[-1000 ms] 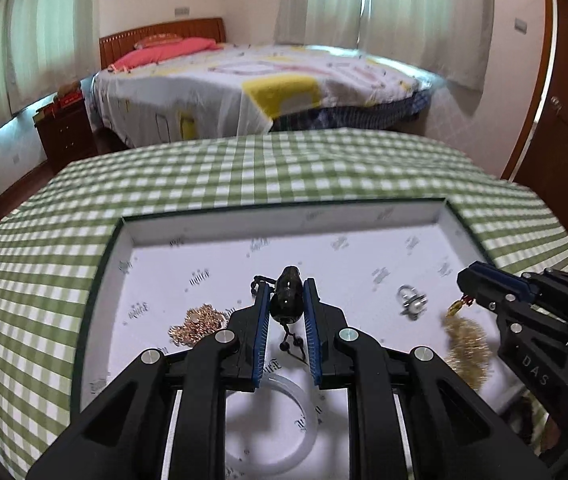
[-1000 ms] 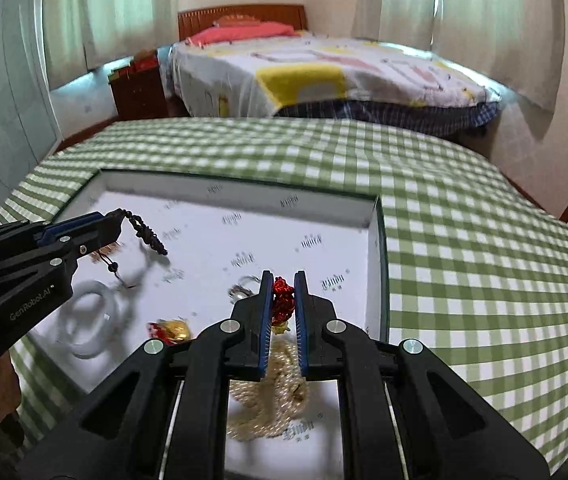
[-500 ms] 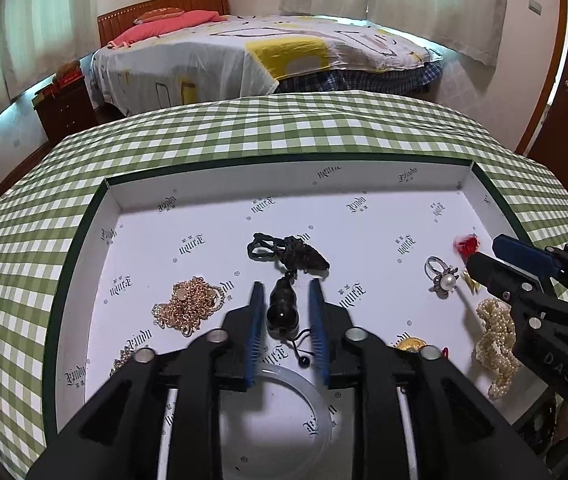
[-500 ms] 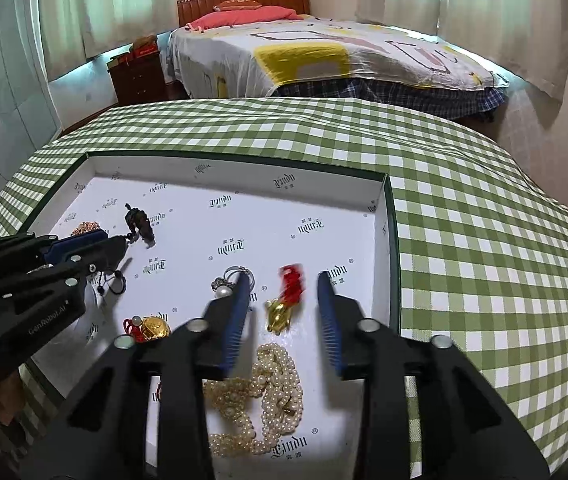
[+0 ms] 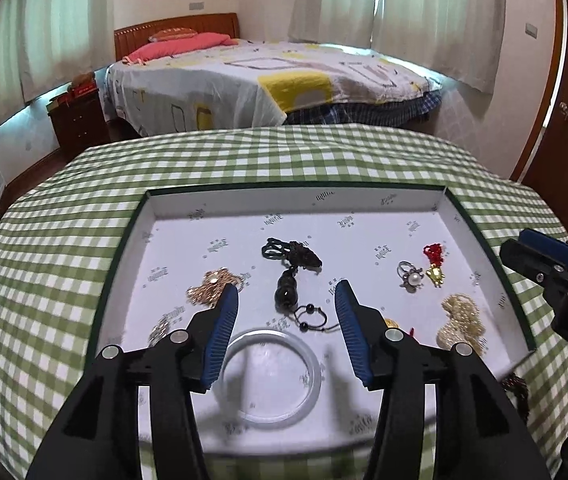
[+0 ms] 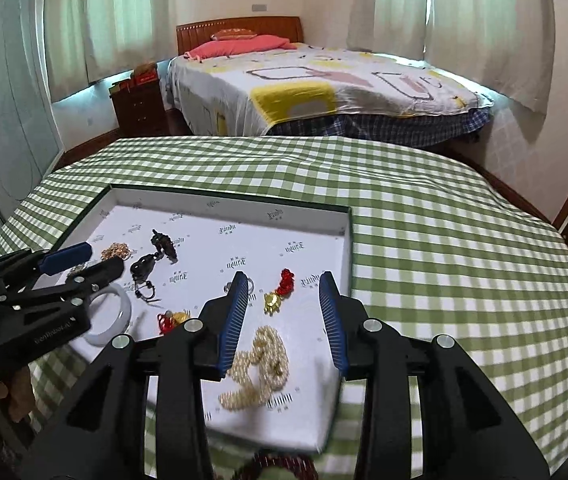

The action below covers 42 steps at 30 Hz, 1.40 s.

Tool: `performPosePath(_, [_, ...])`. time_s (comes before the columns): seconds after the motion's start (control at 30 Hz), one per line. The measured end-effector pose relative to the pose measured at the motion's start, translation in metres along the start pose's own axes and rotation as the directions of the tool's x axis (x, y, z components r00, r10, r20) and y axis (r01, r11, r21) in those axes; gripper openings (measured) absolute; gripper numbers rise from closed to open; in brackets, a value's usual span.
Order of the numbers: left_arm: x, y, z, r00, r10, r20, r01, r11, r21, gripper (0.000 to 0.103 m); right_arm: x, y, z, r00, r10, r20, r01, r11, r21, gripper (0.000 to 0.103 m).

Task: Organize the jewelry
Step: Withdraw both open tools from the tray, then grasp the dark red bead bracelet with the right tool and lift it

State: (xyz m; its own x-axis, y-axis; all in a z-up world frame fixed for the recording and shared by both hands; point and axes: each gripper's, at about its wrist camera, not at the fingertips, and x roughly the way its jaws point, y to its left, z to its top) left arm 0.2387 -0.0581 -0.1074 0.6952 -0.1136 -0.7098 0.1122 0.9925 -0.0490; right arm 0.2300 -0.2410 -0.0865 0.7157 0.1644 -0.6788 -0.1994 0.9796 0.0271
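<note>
Left gripper (image 5: pixel 286 300) jaws just opening, empty, black pendant (image 5: pixel 287 295) lies mid-frame in tray (image 5: pixel 296 200); right gripper (image 6: pixel 284 298) gaping, empty.

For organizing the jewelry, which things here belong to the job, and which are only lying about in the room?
Belongs to the job:
white tray
black pendant necklace
clear bangle
rose-gold chain
pearl ring
red-tasselled gold charm
pearl necklace

Only lying about:
checked tablecloth
bed
nightstand
curtains
</note>
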Motion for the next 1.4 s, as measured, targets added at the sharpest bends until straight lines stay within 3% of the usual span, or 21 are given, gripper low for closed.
performPosePath(0.23, [-0.028, 0.007, -0.013, 1.0, 0.004, 0.027, -0.003, 1.0, -0.03, 0.05, -0.027, -0.01, -0.026, 0.999, -0.02, -0.031, 0.02, 1.0, 0.006, 0.036])
performPosePath(0.63, [-0.047, 0.01, -0.052, 1.0, 0.014, -0.022, -0.015, 0.999, -0.049, 0.05, -0.026, -0.011, -0.082, 0.987, 0.017, -0.157, -0.011, 0.999, 0.038, 0.036])
performPosePath(0.83, [-0.045, 0.009, -0.064, 0.998, 0.013, -0.056, -0.015, 0.999, -0.052, 0.05, -0.02, -0.005, -0.09, 0.984, 0.04, -0.176, -0.033, 0.999, 0.041, 0.045])
performPosePath(1.2, [-0.039, 0.002, -0.074, 0.997, -0.005, -0.082, 0.002, 0.999, -0.038, 0.05, -0.008, 0.0, -0.1, 0.972, 0.048, -0.228, -0.042, 0.999, 0.029, 0.052])
performPosePath(1.4, [-0.039, -0.003, -0.077, 0.996, -0.014, -0.092, 0.012, 1.0, -0.026, 0.051, -0.01, -0.003, -0.101, 0.972, 0.054, -0.229, -0.049, 0.998, 0.029, 0.048])
